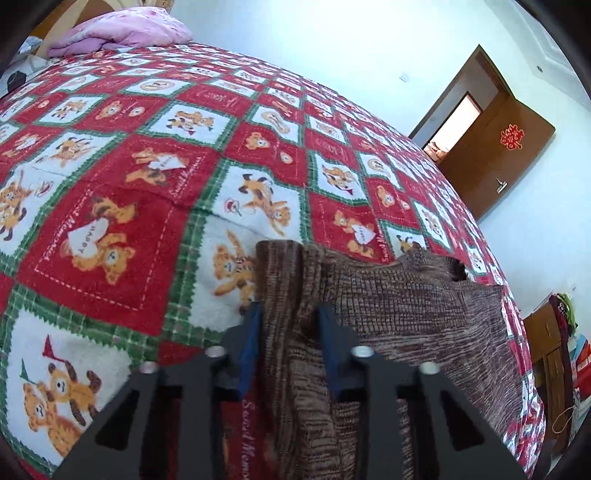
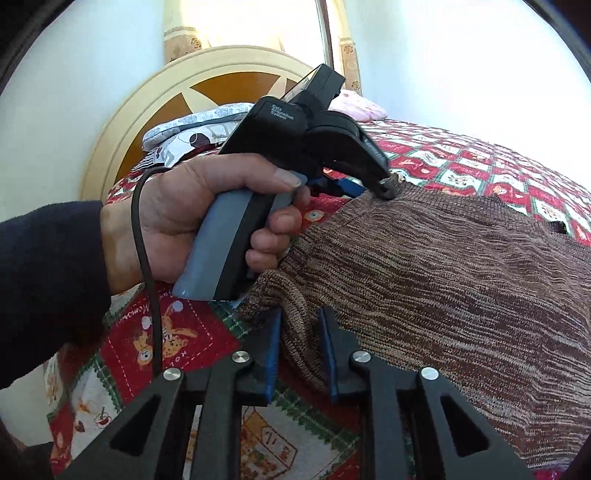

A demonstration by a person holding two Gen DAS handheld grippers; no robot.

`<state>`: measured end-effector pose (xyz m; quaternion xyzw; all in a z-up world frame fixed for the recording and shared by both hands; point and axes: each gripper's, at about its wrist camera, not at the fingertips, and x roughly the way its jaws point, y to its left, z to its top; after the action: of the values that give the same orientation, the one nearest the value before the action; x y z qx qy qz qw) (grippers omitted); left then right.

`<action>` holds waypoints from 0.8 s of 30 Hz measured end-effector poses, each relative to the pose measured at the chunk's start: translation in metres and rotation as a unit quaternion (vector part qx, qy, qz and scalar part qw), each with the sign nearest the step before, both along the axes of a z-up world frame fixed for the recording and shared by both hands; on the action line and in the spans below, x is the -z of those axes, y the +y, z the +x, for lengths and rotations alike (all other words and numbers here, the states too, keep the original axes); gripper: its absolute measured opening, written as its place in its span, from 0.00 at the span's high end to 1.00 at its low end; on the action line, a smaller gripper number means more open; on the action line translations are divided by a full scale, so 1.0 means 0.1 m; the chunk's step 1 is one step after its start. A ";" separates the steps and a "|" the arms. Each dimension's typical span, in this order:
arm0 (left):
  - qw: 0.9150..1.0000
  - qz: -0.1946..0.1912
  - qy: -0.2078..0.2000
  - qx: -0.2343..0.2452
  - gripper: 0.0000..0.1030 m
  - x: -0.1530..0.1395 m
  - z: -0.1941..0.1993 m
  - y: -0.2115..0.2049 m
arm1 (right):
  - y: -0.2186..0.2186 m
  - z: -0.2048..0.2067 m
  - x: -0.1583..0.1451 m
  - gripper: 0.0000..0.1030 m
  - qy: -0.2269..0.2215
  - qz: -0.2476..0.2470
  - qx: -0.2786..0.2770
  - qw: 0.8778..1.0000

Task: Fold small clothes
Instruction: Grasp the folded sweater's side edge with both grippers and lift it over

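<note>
A brown knitted garment [image 1: 406, 314] lies flat on the red teddy-bear bedspread [image 1: 110, 229]. In the left wrist view my left gripper [image 1: 290, 321] is shut on a raised fold at the garment's left edge, and knit fabric fills the gap between its blue pads. In the right wrist view my right gripper [image 2: 300, 328] is shut on a bunched corner of the same garment [image 2: 443, 277]. Further back a hand [image 2: 192, 221] holds the left gripper [image 2: 386, 190], whose tips pinch the garment's far corner. A small hole or neck opening shows at the garment's far edge.
A pink quilt [image 1: 122, 31] is heaped at the head of the bed. A round cream and brown headboard [image 2: 147, 96] and a grey patterned pillow [image 2: 192, 125] stand behind the hand. A brown door [image 1: 495, 158] is ajar, and a wooden cabinet [image 1: 546, 369] stands beside the bed.
</note>
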<state>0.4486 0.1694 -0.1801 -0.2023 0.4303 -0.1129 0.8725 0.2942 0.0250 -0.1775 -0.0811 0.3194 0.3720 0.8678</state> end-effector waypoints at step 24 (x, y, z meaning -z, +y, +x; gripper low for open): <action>0.992 -0.126 -0.023 0.010 0.90 -0.77 -0.13 -0.20 | -0.82 -0.07 -0.75 0.96 0.044 0.100 0.054 0.993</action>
<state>0.4358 0.1494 -0.1029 -0.3034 0.3948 -0.1792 0.8485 0.2872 -0.0572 -0.1030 0.0397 0.3220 0.3578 0.8756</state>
